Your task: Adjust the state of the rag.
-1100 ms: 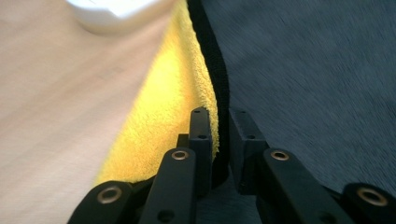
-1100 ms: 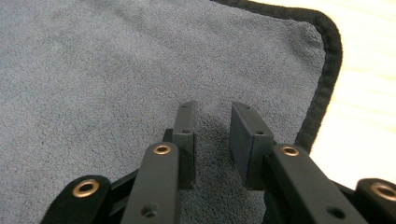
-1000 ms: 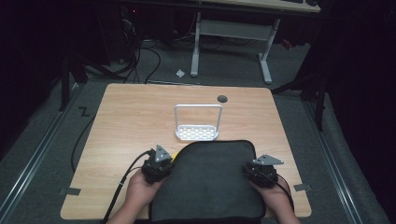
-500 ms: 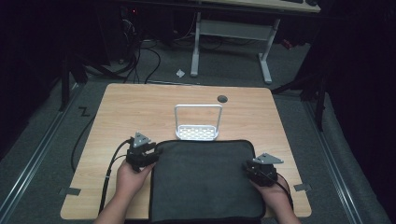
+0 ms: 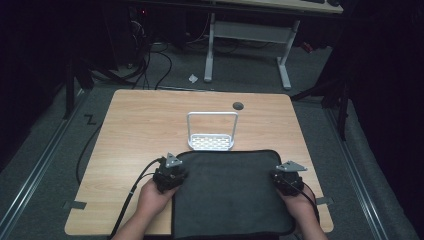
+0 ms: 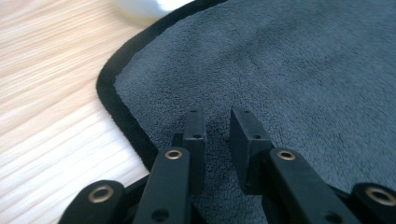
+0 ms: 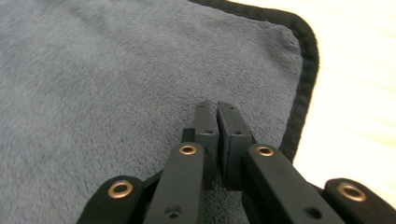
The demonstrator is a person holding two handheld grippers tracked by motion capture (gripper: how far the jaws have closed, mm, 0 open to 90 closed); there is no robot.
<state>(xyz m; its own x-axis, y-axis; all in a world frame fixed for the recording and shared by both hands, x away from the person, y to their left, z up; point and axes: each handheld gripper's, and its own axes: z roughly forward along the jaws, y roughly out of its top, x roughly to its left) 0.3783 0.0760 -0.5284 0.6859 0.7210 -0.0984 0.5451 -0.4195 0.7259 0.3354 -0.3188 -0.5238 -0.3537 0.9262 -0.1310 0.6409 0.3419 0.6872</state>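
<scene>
Resting low: left gripper [image 5: 170,176], right gripper [image 5: 289,178] at mat [image 5: 230,195] corners

Dark grey towel [image 5: 232,195], black-edged

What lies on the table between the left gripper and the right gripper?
In the high view, the dark grey cloth spans the stretch between the left gripper and the right gripper.
</scene>
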